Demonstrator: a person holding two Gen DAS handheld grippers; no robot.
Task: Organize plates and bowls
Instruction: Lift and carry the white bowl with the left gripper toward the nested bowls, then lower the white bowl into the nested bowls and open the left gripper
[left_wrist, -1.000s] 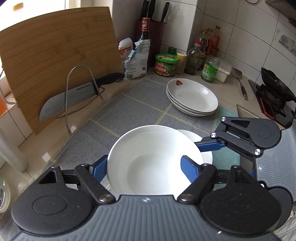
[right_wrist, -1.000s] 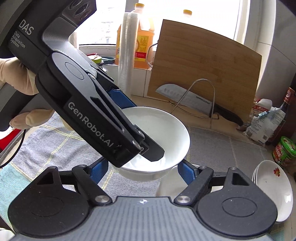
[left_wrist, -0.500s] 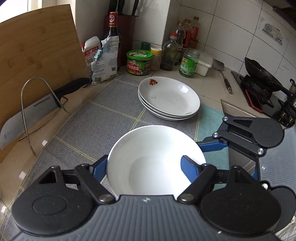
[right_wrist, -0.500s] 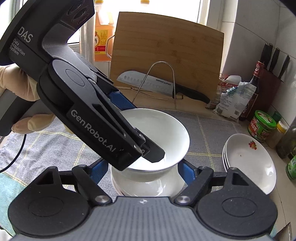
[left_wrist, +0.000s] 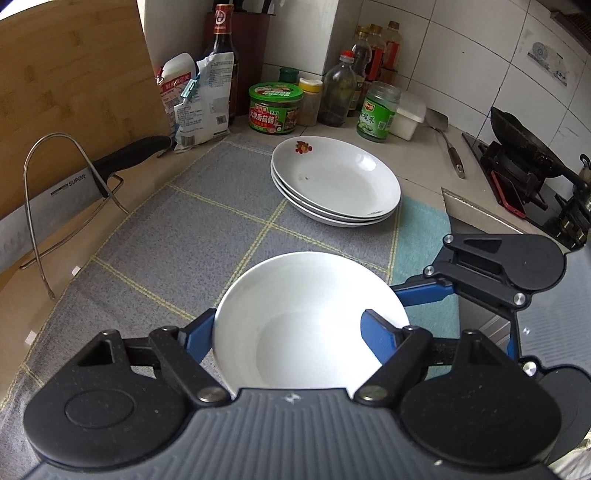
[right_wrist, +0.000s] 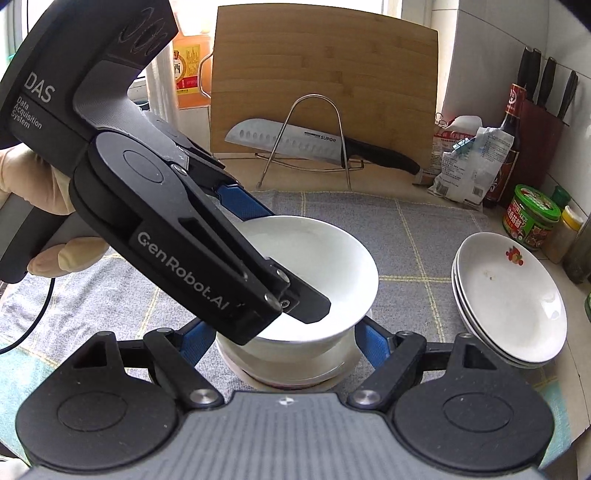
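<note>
Holding the white bowl in our left gripper, one blue finger inside the rim and the other outside the wall, we have it clamped by its edge and hanging just above a second white bowl on the grey checked mat. Our right gripper straddles that lower bowl; whether its pads press the sides or only flank them we cannot tell. To nest the two well, we should centre the held bowl over the one below, level its rim, and lower it gently until its foot seats inside, then loosen the left fingers and draw the inner one straight up so it does not drag the rim. A steady right gripper should keep the lower bowl from sliding. We judge a one-sided rim pinch likely to tip, so slow is best. The stack of plates lies well apart towards the jars.
</note>
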